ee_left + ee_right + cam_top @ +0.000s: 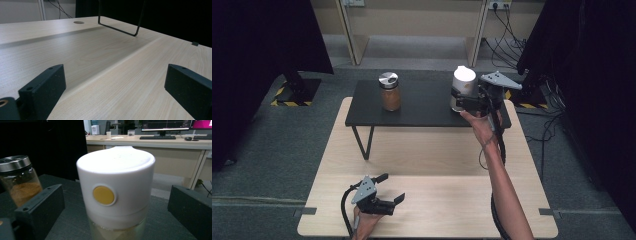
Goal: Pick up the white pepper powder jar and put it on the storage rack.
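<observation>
The white-capped jar stands upright on the right part of the black shelf, which sits raised on thin legs at the far end of the wooden surface. Its cap bears a round yellow spot facing the right tongs. These tongs are held level at the jar, jaws wide apart on either side of it, and in the right gripper view neither pad presses on the cap or the glass; a clear gap shows on both sides. The spice jar, metal-lidded and filled with brown powder, stands upright on the left part of the same shelf, well apart from the first. The left tongs rest low over the near left of the surface, jaws spread with nothing between them.
</observation>
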`<state>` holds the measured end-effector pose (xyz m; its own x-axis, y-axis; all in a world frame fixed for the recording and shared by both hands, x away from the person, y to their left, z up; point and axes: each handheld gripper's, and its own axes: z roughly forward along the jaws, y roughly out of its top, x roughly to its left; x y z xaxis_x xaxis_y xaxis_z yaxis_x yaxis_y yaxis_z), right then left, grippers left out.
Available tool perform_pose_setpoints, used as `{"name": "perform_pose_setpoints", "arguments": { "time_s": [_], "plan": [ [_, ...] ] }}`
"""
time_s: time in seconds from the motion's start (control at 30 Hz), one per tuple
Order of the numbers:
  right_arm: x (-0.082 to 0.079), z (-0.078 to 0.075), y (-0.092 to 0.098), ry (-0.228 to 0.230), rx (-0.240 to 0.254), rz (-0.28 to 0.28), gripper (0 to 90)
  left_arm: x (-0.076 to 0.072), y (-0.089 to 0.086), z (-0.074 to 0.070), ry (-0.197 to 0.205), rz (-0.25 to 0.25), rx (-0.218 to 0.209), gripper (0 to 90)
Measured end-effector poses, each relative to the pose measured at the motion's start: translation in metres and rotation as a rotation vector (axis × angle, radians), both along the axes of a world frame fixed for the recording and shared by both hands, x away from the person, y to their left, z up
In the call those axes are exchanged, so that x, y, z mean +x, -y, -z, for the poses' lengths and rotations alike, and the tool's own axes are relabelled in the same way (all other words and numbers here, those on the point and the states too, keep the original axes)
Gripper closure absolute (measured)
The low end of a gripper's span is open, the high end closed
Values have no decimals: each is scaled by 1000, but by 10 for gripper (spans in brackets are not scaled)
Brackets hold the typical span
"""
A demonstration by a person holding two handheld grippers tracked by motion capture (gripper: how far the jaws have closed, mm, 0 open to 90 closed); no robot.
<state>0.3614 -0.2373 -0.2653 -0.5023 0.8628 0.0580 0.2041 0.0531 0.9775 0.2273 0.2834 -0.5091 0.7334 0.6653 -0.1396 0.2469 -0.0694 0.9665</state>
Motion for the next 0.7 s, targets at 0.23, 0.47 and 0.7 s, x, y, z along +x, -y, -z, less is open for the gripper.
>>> {"name": "perform_pose_setpoints", "arguments": {
  "time_s": [0.23, 0.47, 0.7],
  "plan": [
    [-18, 3, 14, 28, -8, -40, 2, 0, 0, 0, 2, 2, 1, 28],
    [-36, 13, 28, 63, 14, -76, 2, 0, 0, 0, 1, -1, 1, 28],
    [-59, 31, 34, 93, -1, -107, 2, 0, 0, 0, 2, 1, 2, 28]
  ]
}}
